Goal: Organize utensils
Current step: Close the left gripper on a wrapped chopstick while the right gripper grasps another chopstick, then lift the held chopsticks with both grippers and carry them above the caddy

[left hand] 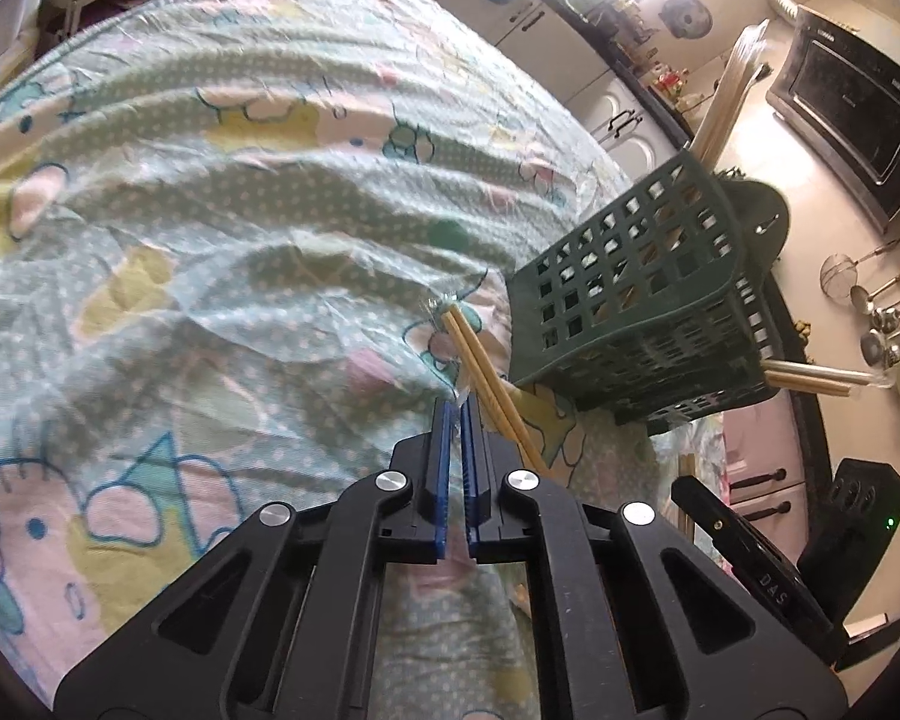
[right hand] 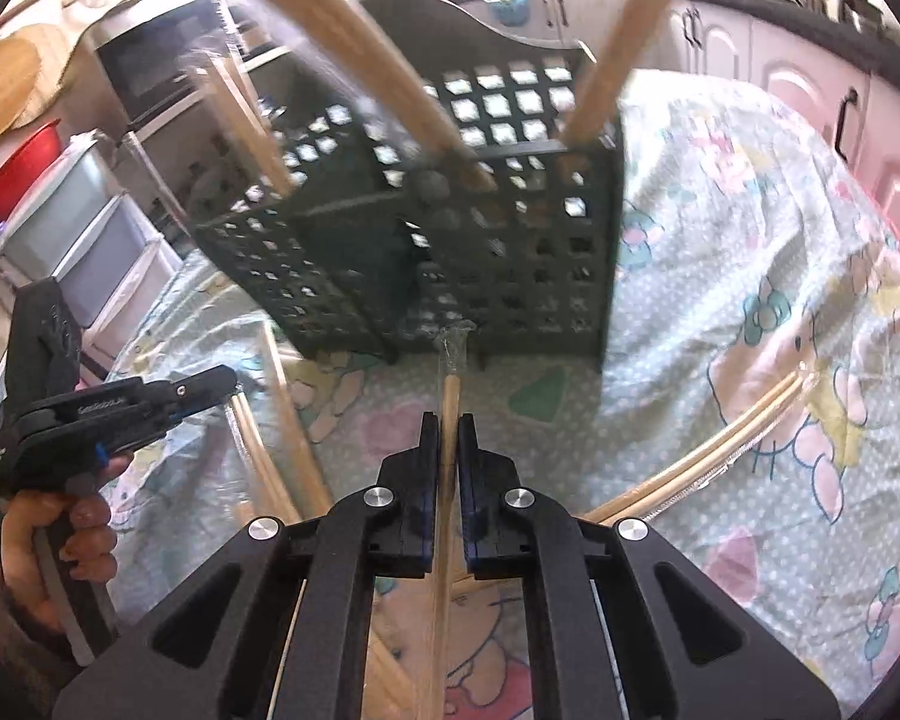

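While right hand-held gripper [right hand: 448, 426] clamps wrapped chopsticks [right hand: 450, 402], green basket [right hand: 510, 252] just ahead

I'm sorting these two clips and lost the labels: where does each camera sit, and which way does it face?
Left wrist: on the left gripper, looking down over the cloth toward the basket; its jaws pinch the wrapper of chopsticks.
Right wrist: on the right gripper, facing the basket; jaws shut on chopsticks; a hand holds the left gripper.
Shared: basket, cloth, left gripper.
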`<state>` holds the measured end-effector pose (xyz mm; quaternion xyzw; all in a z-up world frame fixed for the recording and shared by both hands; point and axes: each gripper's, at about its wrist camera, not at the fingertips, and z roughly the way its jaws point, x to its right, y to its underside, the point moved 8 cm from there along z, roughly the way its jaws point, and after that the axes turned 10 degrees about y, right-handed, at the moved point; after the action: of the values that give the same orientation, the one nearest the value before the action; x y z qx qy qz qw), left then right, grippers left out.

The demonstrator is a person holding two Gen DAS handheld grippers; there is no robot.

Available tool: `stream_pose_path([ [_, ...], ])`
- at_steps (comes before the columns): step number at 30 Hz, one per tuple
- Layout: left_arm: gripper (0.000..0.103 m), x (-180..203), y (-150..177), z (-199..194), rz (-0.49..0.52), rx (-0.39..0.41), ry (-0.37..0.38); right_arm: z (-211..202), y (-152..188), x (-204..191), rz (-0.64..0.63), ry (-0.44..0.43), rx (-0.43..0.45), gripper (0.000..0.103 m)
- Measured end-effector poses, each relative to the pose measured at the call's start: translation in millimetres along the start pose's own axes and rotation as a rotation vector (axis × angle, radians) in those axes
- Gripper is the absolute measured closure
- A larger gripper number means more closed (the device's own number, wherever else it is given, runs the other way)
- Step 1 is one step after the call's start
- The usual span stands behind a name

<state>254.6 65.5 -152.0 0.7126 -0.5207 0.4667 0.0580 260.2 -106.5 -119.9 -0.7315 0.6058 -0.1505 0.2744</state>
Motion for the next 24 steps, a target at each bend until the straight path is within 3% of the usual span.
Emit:
stream_pose_path([
  [10,0.102,33.0,-8.7,-46.1,0.052,0.101,0.069,-44.7,-8.4,-27.2,-0.074,-0.065,0.094,0.096],
  [24,0.102,121.3,-15.7,-93.6,0.203,0.184,0.204,-106.5,-35.3,-54.3,-0.156,-0.1,0.26,0.096],
])
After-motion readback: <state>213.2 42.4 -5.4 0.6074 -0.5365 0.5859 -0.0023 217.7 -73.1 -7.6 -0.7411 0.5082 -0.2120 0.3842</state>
